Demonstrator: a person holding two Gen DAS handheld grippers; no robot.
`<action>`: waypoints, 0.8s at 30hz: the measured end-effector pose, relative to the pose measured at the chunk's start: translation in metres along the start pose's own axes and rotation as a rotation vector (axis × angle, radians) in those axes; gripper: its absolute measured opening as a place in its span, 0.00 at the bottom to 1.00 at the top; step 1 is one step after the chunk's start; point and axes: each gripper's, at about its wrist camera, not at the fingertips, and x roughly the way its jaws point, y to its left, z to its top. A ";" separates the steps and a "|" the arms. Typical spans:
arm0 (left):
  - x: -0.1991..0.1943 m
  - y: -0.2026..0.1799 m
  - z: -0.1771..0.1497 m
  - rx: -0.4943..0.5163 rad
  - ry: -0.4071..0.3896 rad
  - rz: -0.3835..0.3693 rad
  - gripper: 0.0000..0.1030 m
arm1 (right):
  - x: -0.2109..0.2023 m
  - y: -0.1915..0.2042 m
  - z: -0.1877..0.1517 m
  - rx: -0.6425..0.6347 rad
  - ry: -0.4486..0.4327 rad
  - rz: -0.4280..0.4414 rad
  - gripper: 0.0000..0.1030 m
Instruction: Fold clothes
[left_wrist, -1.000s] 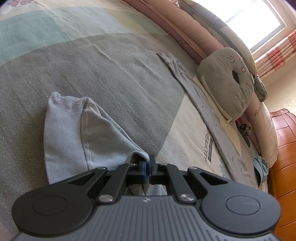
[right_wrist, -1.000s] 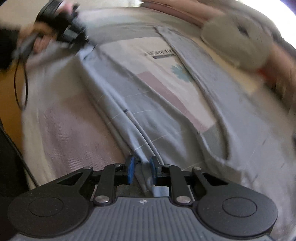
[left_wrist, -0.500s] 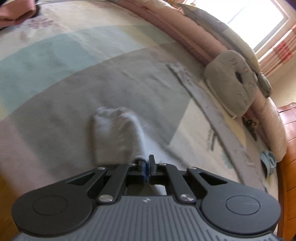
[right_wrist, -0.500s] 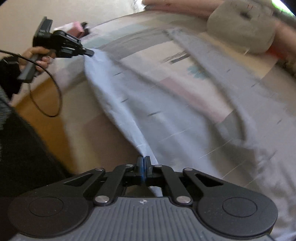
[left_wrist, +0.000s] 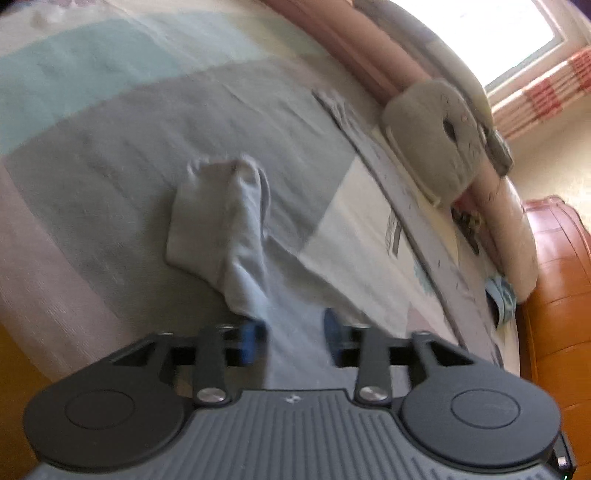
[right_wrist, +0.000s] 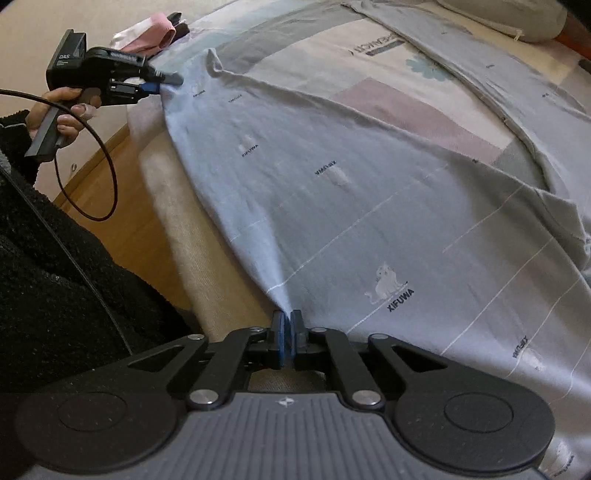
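Note:
A light blue-grey shirt (right_wrist: 332, 192) with thin white lines and small cat prints lies spread across the patchwork bed cover (right_wrist: 417, 110). My right gripper (right_wrist: 286, 325) is shut on the shirt's near edge, and the cloth runs taut from it. In the left wrist view the shirt's sleeve (left_wrist: 221, 214) lies bunched on the cover. My left gripper (left_wrist: 291, 338) has its jaws opening, with shirt cloth lying loose between the blue pads (left_wrist: 251, 341). The right wrist view shows the left gripper (right_wrist: 173, 78) at the shirt's far corner, held by a hand (right_wrist: 62, 107).
A grey face pillow (left_wrist: 436, 147) and pink bolsters (left_wrist: 373, 55) line the far side of the bed. An orange wooden cabinet (left_wrist: 557, 280) stands at the right. Pink clothes (right_wrist: 147, 37) lie at the far corner. The person's black sleeve (right_wrist: 55, 280) and a cable (right_wrist: 110, 177) hang by the bed's edge (right_wrist: 177, 236).
The left jaws, shut on the sleeve cloth before, have parted, and the sleeve lies further off. The right gripper closed on the shirt's edge and has drawn it taut.

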 end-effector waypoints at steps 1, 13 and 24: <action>0.004 0.001 -0.002 0.000 0.027 0.001 0.39 | -0.002 0.001 0.000 -0.001 -0.005 -0.004 0.07; -0.058 0.055 0.023 -0.058 -0.200 0.093 0.46 | -0.034 -0.019 0.032 0.035 -0.132 -0.089 0.14; 0.016 0.020 0.028 0.262 -0.208 0.342 0.44 | -0.034 -0.011 0.081 0.022 -0.247 -0.124 0.25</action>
